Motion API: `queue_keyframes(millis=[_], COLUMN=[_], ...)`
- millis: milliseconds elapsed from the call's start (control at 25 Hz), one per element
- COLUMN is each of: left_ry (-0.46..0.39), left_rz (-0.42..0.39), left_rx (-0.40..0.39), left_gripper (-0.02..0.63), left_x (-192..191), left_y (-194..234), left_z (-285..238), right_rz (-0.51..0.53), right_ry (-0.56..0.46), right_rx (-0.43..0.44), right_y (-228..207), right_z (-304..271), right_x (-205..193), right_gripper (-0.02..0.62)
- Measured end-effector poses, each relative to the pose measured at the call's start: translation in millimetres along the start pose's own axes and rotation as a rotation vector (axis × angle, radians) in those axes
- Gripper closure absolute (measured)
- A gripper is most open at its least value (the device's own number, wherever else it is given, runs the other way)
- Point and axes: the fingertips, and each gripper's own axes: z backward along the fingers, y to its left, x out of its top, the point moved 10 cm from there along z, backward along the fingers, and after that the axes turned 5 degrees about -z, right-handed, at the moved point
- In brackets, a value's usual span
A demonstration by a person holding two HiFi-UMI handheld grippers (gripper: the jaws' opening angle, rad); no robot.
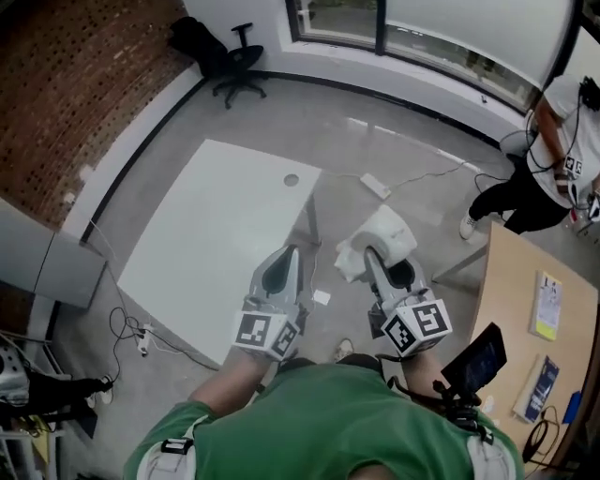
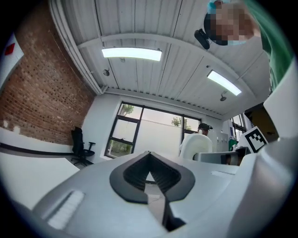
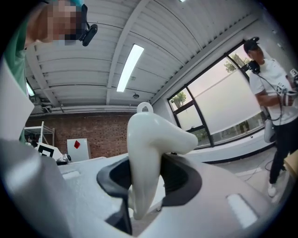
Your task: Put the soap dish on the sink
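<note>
In the head view, a white surface (image 1: 202, 248) stands on grey floor (image 1: 375, 122), with a brick wall (image 1: 66, 84) to the left, windows (image 1: 412, 28) along the far side and an office chair (image 1: 239, 61) in the corner. A wooden desk (image 1: 525, 319) sits to the right, with a second person (image 1: 548, 169) beyond it. Open floor lies between the surface's right edge and the desk. The left gripper (image 1: 284, 258) hangs over that edge. The right gripper (image 1: 378, 262) carries the white soap dish (image 1: 384, 234) above the gap.

In the left gripper view, the fingers are together and empty.

In the right gripper view, the fingers clamp the soap dish, which stands upright between them.
</note>
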Motion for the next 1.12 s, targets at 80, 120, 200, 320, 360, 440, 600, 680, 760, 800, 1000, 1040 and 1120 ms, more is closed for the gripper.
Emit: queue_keyframes(millis=[80, 120, 200, 320, 360, 440, 600, 680, 760, 800, 1000, 1040, 1120], left_ry=[-0.004, -0.008, -0.020, -0.035, -0.037, -0.042, -0.054, -0.061, -0.068, -0.072, -0.097, -0.098, -0.100], left_rz=[-0.010, -0.014, -0.022, -0.035, -0.040, -0.047, -0.049, -0.042, -0.034, -0.032, -0.024, -0.023, -0.021], left_rx=[0.076, 0.115, 0.191, 0.292, 0.323, 0.381, 0.492, 0.548, 0.590, 0.604, 0.652, 0.663, 0.689], left_gripper=[0.600, 0.600, 0.600, 0.600, 0.600, 0.600, 0.600, 0.600, 0.600, 0.600, 0.600, 0.600, 0.600], left_x=[-3.1, -4.7, -6.4, -5.2, -4.2, -1.5, 3.5, 2.7, 1.7, 1.7, 6.3, 6.7, 5.7], left_y=[2.3, 3.9, 10.0, 27.3, 32.5, 39.4, 73.5, 102.0, 119.2, 122.2, 133.2, 141.4, 160.0], left_z=[-5.5, -5.9, -3.6, 5.5, 10.5, 22.7, 43.3, 53.4, 64.6, 69.2, 87.2, 91.6, 100.9], right_rz=[-0.010, -0.013, -0.013, -0.011, -0.012, -0.014, -0.017, -0.014, -0.008, -0.003, 0.008, 0.010, 0.015], right_ry=[0.025, 0.040, 0.067, 0.096, 0.104, 0.121, 0.167, 0.197, 0.216, 0.220, 0.245, 0.257, 0.281], right_rx=[0.062, 0.095, 0.159, 0.238, 0.261, 0.306, 0.405, 0.452, 0.488, 0.501, 0.549, 0.559, 0.580], right_y=[-14.6, -19.8, -24.9, -20.2, -16.5, -7.5, 22.8, 43.7, 60.6, 66.0, 90.2, 98.6, 115.7], right_z=[-19.8, -29.7, -50.3, -81.8, -89.9, -102.3, -148.7, -181.0, -199.2, -202.8, -217.7, -225.2, -242.5], right_x=[1.7, 1.5, -0.1, -4.5, -6.5, -9.8, -23.6, -36.5, -45.1, -46.8, -53.4, -58.3, -69.6], right_gripper=[0.451, 0.451, 0.451, 0.451, 0.451, 0.451, 0.451, 0.451, 0.451, 0.451, 0.451, 0.451, 0.451])
